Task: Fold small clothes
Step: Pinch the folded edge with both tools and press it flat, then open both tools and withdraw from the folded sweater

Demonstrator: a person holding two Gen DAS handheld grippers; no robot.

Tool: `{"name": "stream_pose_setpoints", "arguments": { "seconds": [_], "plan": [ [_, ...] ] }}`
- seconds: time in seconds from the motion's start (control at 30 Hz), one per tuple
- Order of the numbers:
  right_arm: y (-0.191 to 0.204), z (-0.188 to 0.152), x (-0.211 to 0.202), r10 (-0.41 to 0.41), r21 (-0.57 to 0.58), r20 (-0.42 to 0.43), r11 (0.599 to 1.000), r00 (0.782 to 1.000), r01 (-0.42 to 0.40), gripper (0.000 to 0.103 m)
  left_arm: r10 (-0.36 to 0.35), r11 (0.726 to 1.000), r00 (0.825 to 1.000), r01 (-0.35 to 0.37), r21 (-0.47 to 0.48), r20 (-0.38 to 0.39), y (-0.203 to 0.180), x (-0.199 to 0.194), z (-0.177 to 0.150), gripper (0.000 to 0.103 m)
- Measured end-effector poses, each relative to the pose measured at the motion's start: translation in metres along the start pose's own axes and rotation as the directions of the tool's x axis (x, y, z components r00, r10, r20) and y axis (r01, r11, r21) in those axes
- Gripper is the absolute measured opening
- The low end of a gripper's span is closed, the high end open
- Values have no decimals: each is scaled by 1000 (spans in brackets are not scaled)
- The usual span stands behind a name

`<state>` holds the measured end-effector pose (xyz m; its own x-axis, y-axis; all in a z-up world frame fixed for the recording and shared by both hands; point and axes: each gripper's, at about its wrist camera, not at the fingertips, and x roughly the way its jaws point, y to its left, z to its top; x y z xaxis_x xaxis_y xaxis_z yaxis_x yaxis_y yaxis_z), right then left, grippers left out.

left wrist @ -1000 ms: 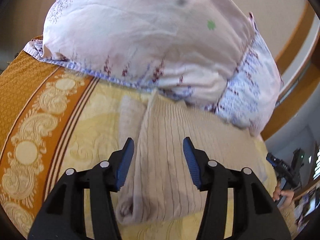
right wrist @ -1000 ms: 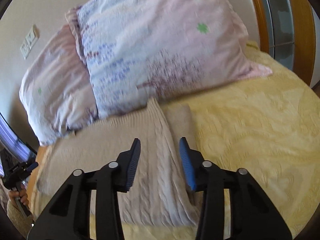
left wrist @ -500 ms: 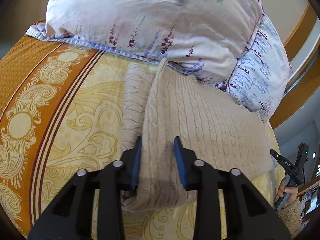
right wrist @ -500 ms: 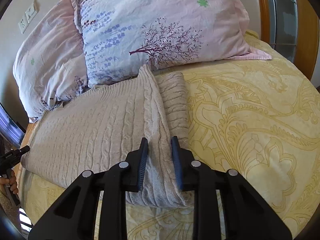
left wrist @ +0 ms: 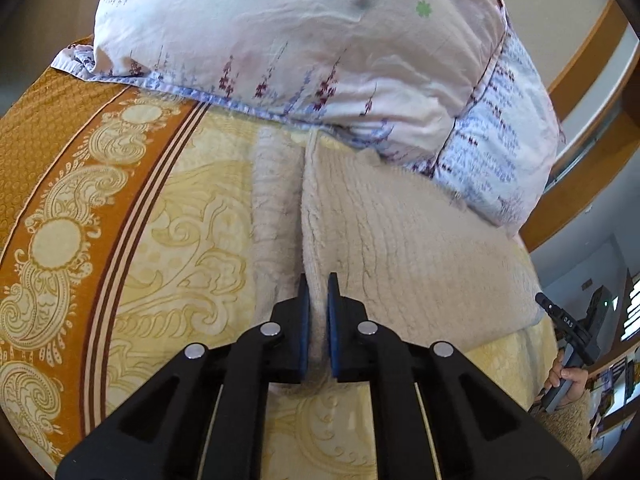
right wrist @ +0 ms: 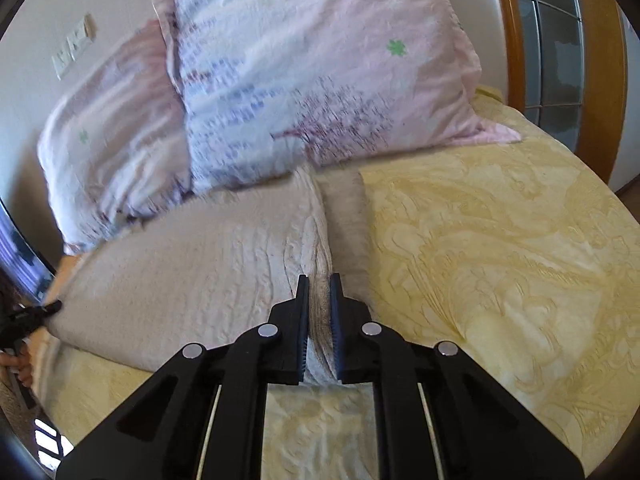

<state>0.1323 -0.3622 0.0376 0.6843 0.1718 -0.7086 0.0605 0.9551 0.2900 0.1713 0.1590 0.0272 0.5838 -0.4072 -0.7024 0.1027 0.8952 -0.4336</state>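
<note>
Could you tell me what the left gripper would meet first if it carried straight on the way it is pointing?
The left gripper is already shut on a ridge of the beige knit sweater, so more sweater comes first. Beyond it along that line lies the floral pillow, though depth is hard to judge.

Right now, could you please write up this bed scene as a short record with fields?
garment: beige cable-knit sweater, lying flat, both sides folded in
surface: yellow patterned bedspread with an orange border
behind garment: two pink floral pillows, overlapping the sweater's far edge
left hand-held gripper: shut on the sweater's left folded edge near the hem
right hand-held gripper: shut on the sweater's right folded edge near the hem
fold status: lengthwise folds made, crosswise fold not yet done
</note>
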Motion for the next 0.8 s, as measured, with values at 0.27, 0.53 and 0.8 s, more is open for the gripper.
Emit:
{"name": "stream_pose_setpoints", "arguments": {
  "seconds": [0.27,0.53,0.8],
  "plan": [
    [-1,-5,20,-61,24,-86,998,994,63,12,9,1000,1000,-9,-19,7,6,7,-9,13],
    [51,19,4,23,-54,-21,998,1000,-24,47,19,997,989,-30,77,145,-31,-20,-1,52],
    [106,14,52,37,-156,-124,986,992,-56,47,63,991,997,-68,113,45,-47,28,4,55]
  ]
}}
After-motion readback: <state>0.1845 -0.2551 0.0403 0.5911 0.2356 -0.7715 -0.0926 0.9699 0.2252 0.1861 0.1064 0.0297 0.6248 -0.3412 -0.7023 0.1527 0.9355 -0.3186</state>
